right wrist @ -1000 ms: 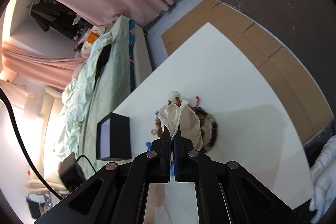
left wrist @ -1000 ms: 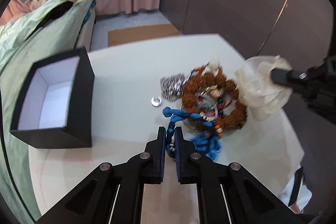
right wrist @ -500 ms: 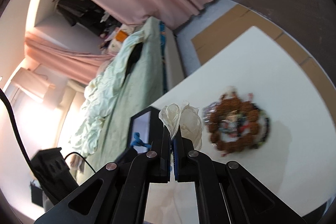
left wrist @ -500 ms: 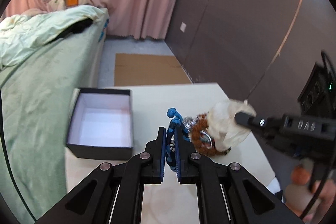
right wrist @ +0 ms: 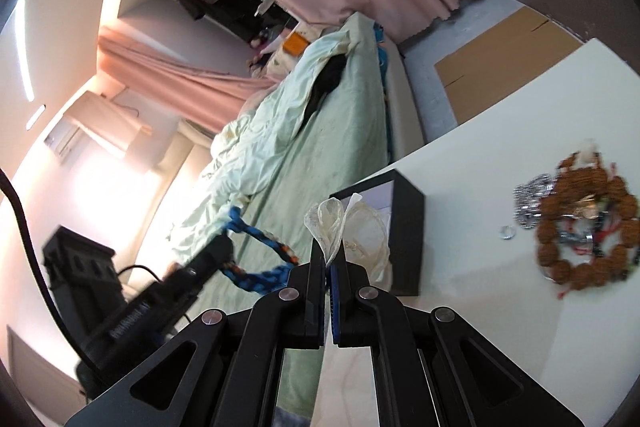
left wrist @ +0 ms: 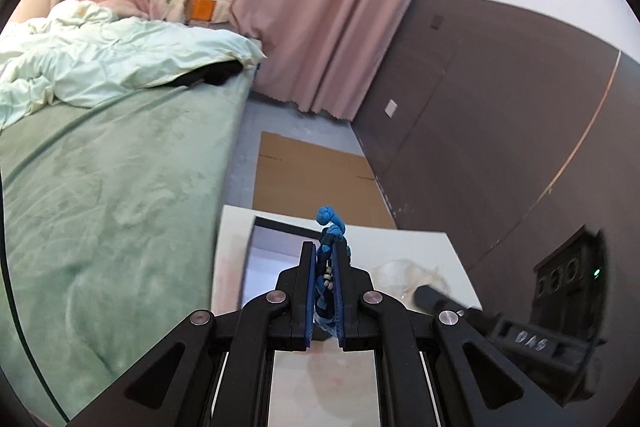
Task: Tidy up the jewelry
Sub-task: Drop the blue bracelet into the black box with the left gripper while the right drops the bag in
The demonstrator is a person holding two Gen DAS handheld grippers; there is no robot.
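My left gripper (left wrist: 324, 281) is clamped on the blue braided bracelet (left wrist: 329, 227), held in the air just above the near edge of the open black box (right wrist: 404, 227), and my right gripper (right wrist: 329, 259) pinches the sheer pouch (right wrist: 356, 227) in front of that box. I judge the drop should come only once the whole loop hangs over the box's white inside, low and steady. The brown bead bracelet (right wrist: 586, 231) lies well right of the box.
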